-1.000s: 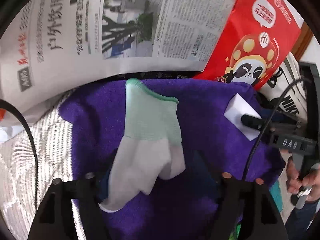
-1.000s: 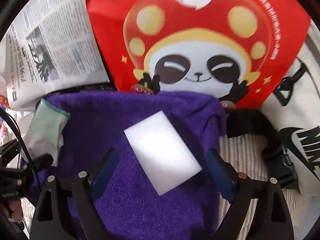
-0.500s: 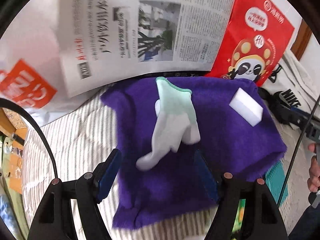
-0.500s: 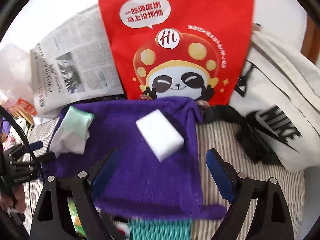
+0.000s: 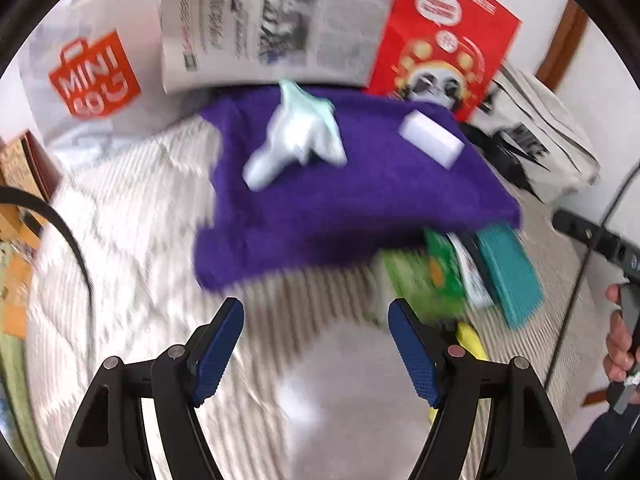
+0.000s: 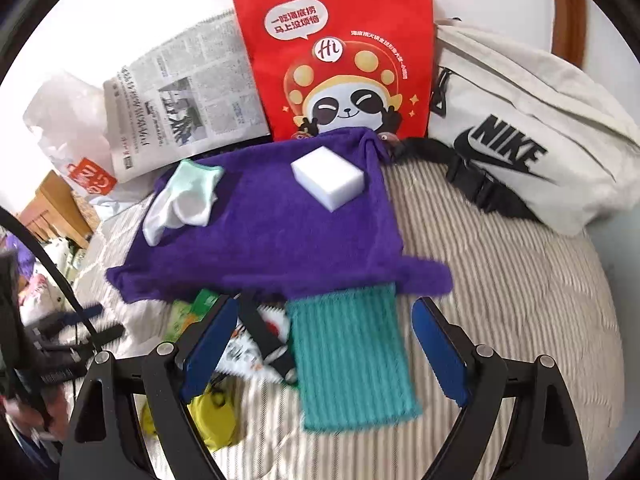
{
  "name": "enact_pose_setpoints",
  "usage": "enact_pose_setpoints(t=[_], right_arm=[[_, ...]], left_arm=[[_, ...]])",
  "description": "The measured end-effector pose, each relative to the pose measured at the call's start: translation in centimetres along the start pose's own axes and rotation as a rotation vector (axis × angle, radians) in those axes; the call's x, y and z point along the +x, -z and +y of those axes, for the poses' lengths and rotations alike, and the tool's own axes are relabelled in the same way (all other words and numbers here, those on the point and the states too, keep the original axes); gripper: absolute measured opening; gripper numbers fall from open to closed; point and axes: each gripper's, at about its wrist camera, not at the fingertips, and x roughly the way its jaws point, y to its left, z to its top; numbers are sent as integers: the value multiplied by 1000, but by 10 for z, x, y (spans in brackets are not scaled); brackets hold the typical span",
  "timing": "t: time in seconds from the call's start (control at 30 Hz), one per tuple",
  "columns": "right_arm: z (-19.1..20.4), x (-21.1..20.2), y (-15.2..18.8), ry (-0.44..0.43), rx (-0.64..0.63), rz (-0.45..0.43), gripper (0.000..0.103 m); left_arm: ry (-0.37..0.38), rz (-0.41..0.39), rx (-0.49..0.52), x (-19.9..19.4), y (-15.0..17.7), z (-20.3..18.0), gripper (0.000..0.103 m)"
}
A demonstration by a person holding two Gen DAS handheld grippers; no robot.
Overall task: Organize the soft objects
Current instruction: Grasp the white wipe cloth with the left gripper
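My left gripper [image 5: 316, 344] has its blue-padded fingers [image 5: 218, 346] spread wide with nothing between them, hovering over the striped bed cover [image 5: 120, 220]; my right gripper [image 6: 320, 346] is likewise spread and empty, its fingers [image 6: 440, 354] flanking the near end of a teal ribbed cloth [image 6: 352, 352]. That cloth lies flat on the bed, its far end tucked under the near edge of a purple towel [image 6: 272, 236] spread at 12 o'clock from the right fingers. On the towel, a white and mint glove [image 6: 182, 198] lies crumpled at about 10 o'clock, and a white sponge block [image 6: 326, 176] sits toward the far edge at 12 o'clock, well apart from the glove. In the left view the picture is blurred, but the same towel [image 5: 340, 204], glove [image 5: 298, 140] and sponge [image 5: 432, 138] show ahead, with the teal cloth [image 5: 508, 272] at 2 o'clock. Green packets [image 6: 196, 312] and a yellow item [image 6: 208, 408] peek out near the towel's near edge at 9 o'clock. Behind the towel stand a red panda bag [image 6: 336, 56] and a newspaper [image 6: 188, 104], with a white Nike bag [image 6: 520, 140] at 2 o'clock and a Miniso bag [image 5: 92, 76] at 10 o'clock in the left view.
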Motion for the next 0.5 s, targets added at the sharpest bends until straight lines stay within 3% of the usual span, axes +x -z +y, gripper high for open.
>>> enact_pose_setpoints(t=[0.13,0.3,0.33,0.4,0.47,0.5], right_arm=[[6,-12,18,-29,16,-3,89],[9,-15,39,-42,29,20,89],[9,-15,44,-40,26,29,89],[8,-15,47,-34,23,37,89],[6,-16,52,-32,30,38,89],[4,-17,53,-34,33,39,89]], left_arm=[[80,20,33,0,29,-16,73],[53,65,47,21,47,-24,73],[51,58,39,24,48,-22,70],[87,23,12,23,47,-14,33],[138,25,-31,20,45,-3,31],[129,16,-33,17,45,-1,28]])
